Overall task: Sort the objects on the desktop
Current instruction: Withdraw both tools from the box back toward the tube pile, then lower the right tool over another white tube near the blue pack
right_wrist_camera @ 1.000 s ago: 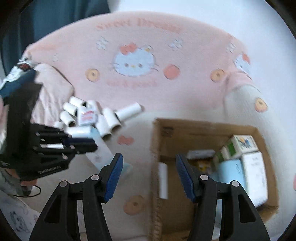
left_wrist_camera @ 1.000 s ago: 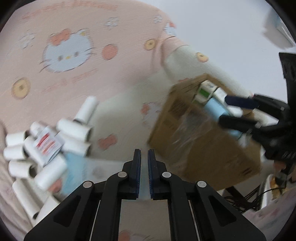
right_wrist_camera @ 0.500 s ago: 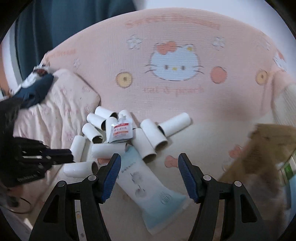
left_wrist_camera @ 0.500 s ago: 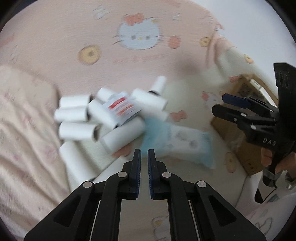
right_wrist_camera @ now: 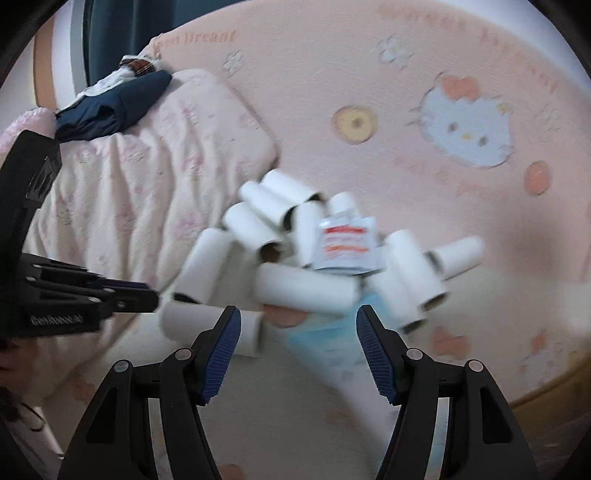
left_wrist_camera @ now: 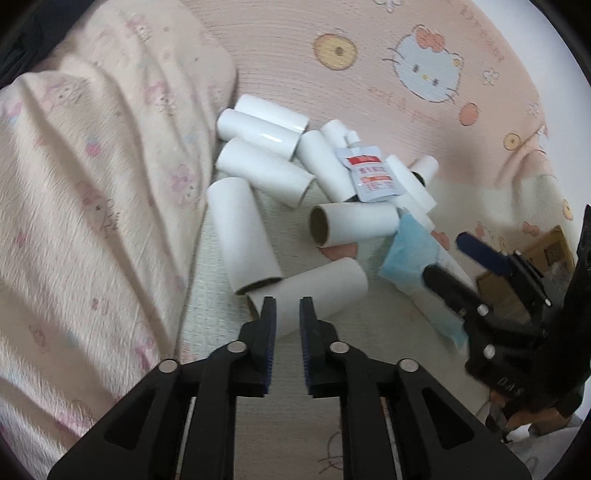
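The blanket (right_wrist_camera: pixel 295 92) reads "Sweet Dream"; the pouch's (left_wrist_camera: pixel 372 176) print is unreadable. The left gripper's (left_wrist_camera: pixel 284 314) jaws stand slightly apart, the right gripper's (right_wrist_camera: pixel 298 325) wide apart.

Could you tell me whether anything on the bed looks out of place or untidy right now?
Yes. The white cardboard tubes lie jumbled at all angles beside the pink quilt, some overlapping. A small red-labelled sachet rests on top of them, and a pale blue pouch pokes out from under the pile.

pink cartoon-cat blanket (left_wrist_camera: pixel 280 48) | pale quilt (left_wrist_camera: pixel 92 184) | dark curtain (right_wrist_camera: pixel 125 33)
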A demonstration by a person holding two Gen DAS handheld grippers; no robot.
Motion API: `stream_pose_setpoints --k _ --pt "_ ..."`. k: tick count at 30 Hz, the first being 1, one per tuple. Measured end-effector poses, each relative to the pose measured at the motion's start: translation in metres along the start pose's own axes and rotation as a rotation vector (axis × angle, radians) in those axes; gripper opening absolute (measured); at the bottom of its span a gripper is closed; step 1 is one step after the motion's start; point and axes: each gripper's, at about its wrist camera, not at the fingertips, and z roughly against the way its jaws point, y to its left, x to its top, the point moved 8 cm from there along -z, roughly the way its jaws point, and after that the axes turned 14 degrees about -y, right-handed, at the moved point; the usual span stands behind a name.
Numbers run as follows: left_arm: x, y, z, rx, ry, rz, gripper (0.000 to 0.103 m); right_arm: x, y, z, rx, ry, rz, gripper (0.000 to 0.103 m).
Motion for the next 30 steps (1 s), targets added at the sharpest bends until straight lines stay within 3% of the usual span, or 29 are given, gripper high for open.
stream_pose_setpoints --k 4,6,10,14,18,22,26,30 --pt "0.006 0.012 -0.004 -0.03 -0.005 0.114 0.047 -0.002 0.009 -0.014 0.013 0.04 0.055 0.063" --pt "0.005 0.016 -0.01 -0.045 0.016 0.172 0.049 -0.002 0.01 -0.016 0.025 0.041 0.045 0.063" --pt "-0.004 0.022 -0.024 -0.048 0.053 0.237 0.049 -0.009 0.014 -0.021 0.074 0.073 -0.026 0.063" --pt "-0.01 0.023 -0.034 -0.057 0.061 0.3 0.049 -0.016 0.025 -0.031 0.092 0.11 0.009 0.063" --pt "-0.007 0.023 -0.035 -0.037 0.036 0.249 0.047 -0.022 0.029 -0.037 0.135 0.134 -0.023 0.062" --pt "-0.01 0.018 -0.039 -0.044 0.071 0.208 0.03 -0.033 0.029 -0.044 0.177 0.182 -0.086 0.058" --pt "-0.019 0.007 -0.04 -0.113 0.129 0.226 0.028 -0.042 0.029 -0.045 0.233 0.223 -0.145 0.052" --pt "-0.02 -0.005 -0.037 -0.101 0.115 0.148 0.028 -0.046 0.025 -0.039 0.236 0.228 -0.154 0.052"
